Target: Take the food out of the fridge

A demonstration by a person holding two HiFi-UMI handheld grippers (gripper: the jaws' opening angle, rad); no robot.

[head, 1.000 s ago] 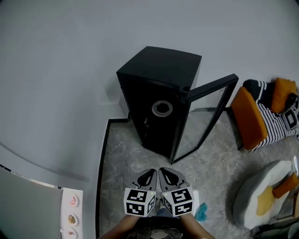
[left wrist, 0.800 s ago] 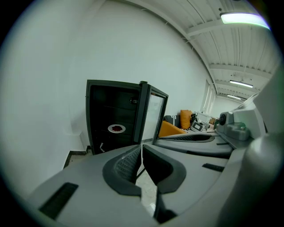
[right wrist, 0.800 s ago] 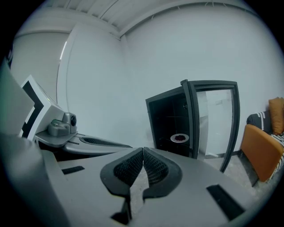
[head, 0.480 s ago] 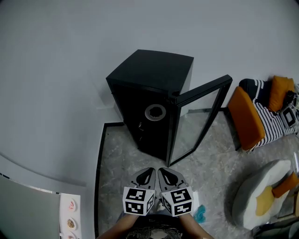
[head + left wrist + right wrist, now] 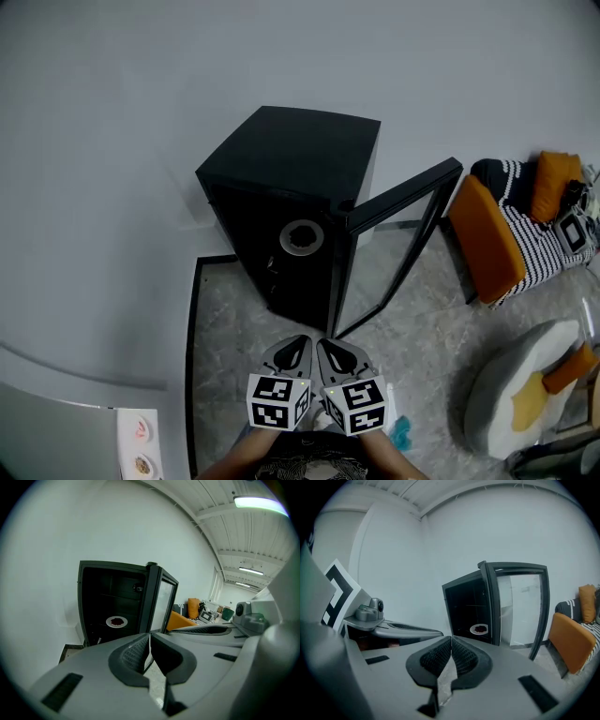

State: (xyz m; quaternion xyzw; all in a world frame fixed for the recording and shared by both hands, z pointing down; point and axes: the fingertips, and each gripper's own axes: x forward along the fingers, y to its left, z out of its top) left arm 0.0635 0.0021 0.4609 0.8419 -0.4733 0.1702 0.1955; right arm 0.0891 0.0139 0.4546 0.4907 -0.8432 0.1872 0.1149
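Note:
A small black fridge (image 5: 300, 159) stands against the white wall with its glass door (image 5: 398, 244) swung open to the right. On a shelf inside rests a white plate of dark food (image 5: 301, 237), which also shows as the plate (image 5: 116, 621) in the left gripper view and as the plate (image 5: 479, 629) in the right gripper view. My left gripper (image 5: 292, 348) and right gripper (image 5: 331, 349) hang side by side, a short way in front of the fridge. Both are shut with nothing between their jaws, as the left gripper (image 5: 150, 637) and right gripper (image 5: 451, 641) views show.
An orange and striped sofa (image 5: 520, 230) stands at the right. A grey beanbag with a yellow cushion (image 5: 530, 394) lies at the lower right. A white counter edge with small dishes (image 5: 139, 441) is at the lower left. A teal object (image 5: 403, 431) lies on the stone floor.
Both grippers and the head camera have come closer to the fridge, which now sits lower and further left in the head view. The jaws have stayed shut.

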